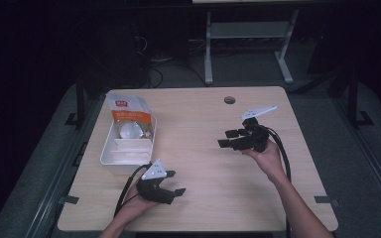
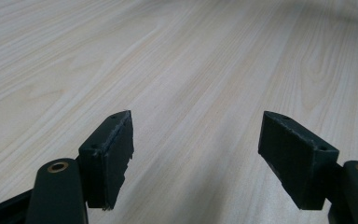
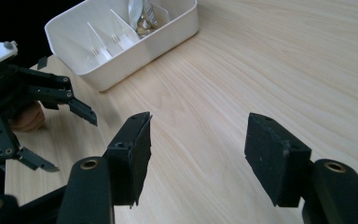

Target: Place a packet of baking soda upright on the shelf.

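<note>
Light wood-grain table (image 1: 203, 163) takes most of frame. White plastic divided bin (image 1: 110, 154) at left of centre, orange-and-white plastic pouch (image 1: 127, 110) leaning out far end, guess parked upright for easy grab. Right gripper (image 1: 230, 138) right of centre, wide open, empty, aimed binward. Left gripper (image 1: 175, 183) lower left, open too, empty, idling low.

- Two grippers: the left gripper (image 1: 174, 183) at 7 o'clock, the right gripper (image 1: 228, 138) at 3 o'clock.
- One white tray (image 1: 110, 154) at 9 o'clock, split into several compartments.
- One bag (image 1: 127, 110) at 10 o'clock, leaning into the tray.
- One table (image 1: 213, 188).
</note>
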